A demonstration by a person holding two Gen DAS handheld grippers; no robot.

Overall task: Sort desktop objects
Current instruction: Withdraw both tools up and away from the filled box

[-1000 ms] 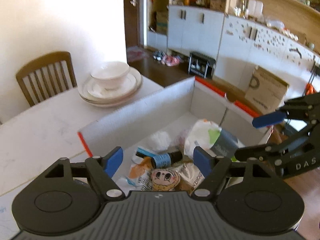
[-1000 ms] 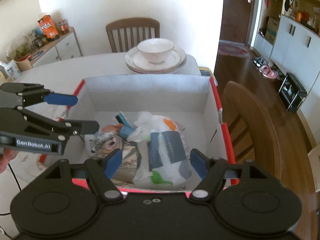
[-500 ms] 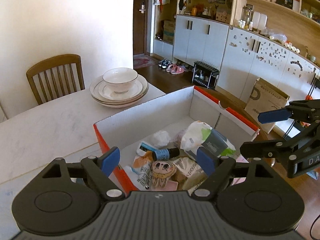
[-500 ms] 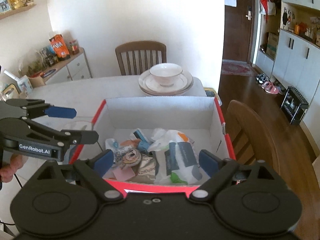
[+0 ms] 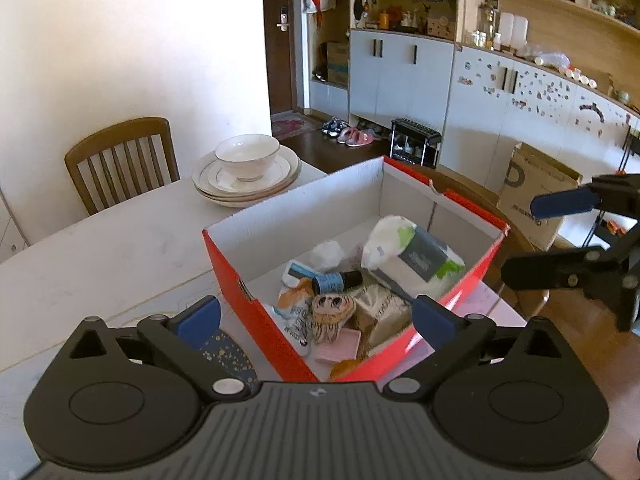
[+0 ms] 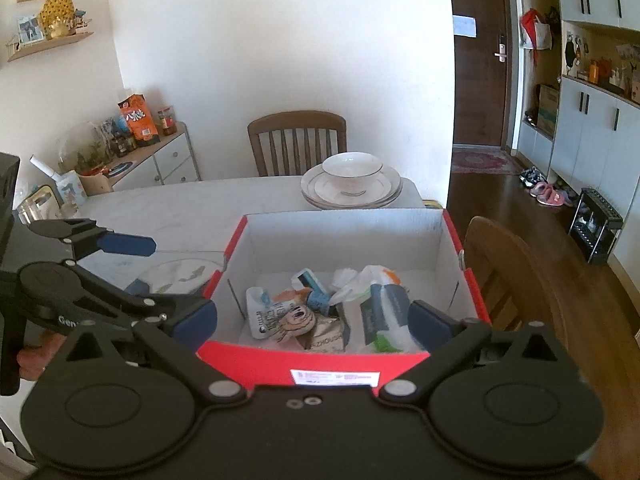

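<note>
A: Left wrist view first: why does the left gripper hang over the box corner?

B: Its jaws are spread and empty, so I judge it is between picks. The bottle, pouch and packets lie piled inside the box.

A: And the right gripper?

B: Also wide and empty, held above the near wall. Plates stand beyond, apart.

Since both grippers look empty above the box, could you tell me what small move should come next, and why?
Probably lower the open left gripper into the box toward the small bottle: it lies exposed on top of the pile, and the right gripper, also open, holds nothing.
</note>
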